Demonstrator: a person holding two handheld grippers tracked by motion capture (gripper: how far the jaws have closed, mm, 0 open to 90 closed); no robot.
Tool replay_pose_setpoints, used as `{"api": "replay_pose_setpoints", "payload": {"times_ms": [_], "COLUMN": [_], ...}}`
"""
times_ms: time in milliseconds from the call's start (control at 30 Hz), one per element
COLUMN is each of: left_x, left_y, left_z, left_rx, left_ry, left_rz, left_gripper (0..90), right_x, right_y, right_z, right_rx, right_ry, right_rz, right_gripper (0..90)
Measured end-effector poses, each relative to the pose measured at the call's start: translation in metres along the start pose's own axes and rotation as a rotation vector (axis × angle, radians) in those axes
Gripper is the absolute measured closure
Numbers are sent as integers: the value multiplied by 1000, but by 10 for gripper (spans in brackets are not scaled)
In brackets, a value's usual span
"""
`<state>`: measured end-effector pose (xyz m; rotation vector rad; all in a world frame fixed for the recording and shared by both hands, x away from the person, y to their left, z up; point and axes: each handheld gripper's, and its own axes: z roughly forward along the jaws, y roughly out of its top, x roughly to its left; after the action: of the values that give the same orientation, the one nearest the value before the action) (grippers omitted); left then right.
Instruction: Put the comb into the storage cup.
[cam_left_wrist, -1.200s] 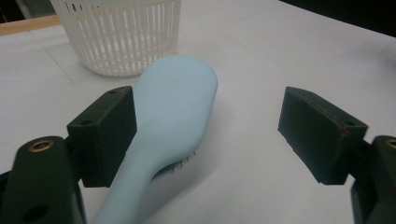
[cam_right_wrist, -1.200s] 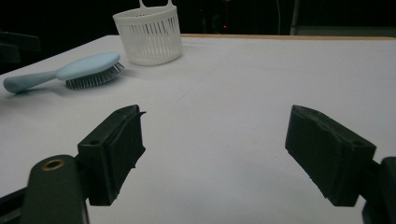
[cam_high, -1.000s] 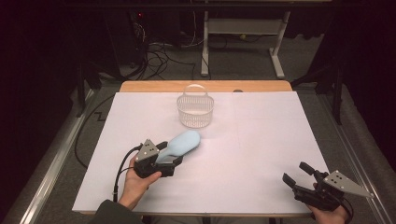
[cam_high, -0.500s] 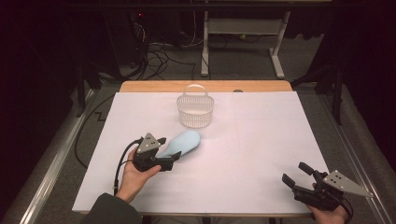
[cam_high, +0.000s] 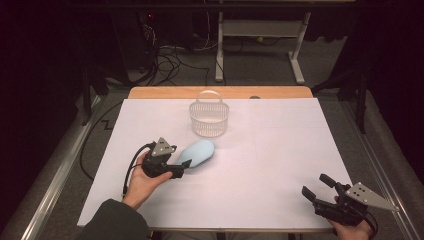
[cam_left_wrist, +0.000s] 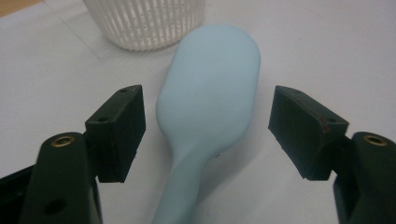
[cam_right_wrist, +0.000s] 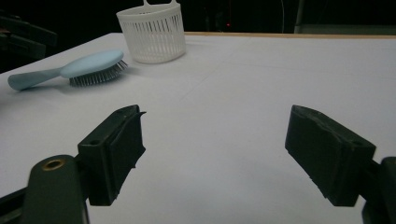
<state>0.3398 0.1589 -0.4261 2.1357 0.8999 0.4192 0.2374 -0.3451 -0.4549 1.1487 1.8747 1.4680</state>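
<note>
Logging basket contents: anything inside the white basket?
Unclear. The white basket looks empty from the high view, where part of its pale floor shows. In both gripper views its slatted wall hides the inside.

The high view looks down from the near tabletop edge; both gripper views, low, share the basket (cam_high: 208, 119).

On the worktop (cam_high: 280, 150) I count one light blue hairbrush (cam_high: 199, 152), lying bristles down toward the left edge, and one white slatted basket (cam_high: 208, 119) near the far edge. I hold two grippers, my left gripper (cam_high: 181, 169) and my right gripper (cam_high: 316, 187), each with two black fingers (cam_left_wrist: 116, 130).
</note>
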Motion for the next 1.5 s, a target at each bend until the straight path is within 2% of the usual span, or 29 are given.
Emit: {"api": "replay_pose_setpoints", "payload": {"times_ms": [100,467,900,1200,1367,1500], "left_x": [2,5,6,6,7,8], "left_y": [0,0,0,1,1,1], "left_z": [2,8,14,19,21,24], "left_rx": [42,127,188,241,276,301], "left_ry": [5,5,9,14,-3,-13], "left_rz": [2,8,14,18,24,13], "left_gripper": [273,267,228,232,245,260], "right_x": [0,0,0,0,0,0], "right_y": [0,0,0,0,0,0], "right_z": [0,0,0,0,0,0], "right_rx": [0,0,2,4,6,7], "right_ry": [-5,-4,-3,-2,0,1], "right_rz": [3,3,-2,-1,-3,-3], "right_gripper": [198,197,198,198,198,200]}}
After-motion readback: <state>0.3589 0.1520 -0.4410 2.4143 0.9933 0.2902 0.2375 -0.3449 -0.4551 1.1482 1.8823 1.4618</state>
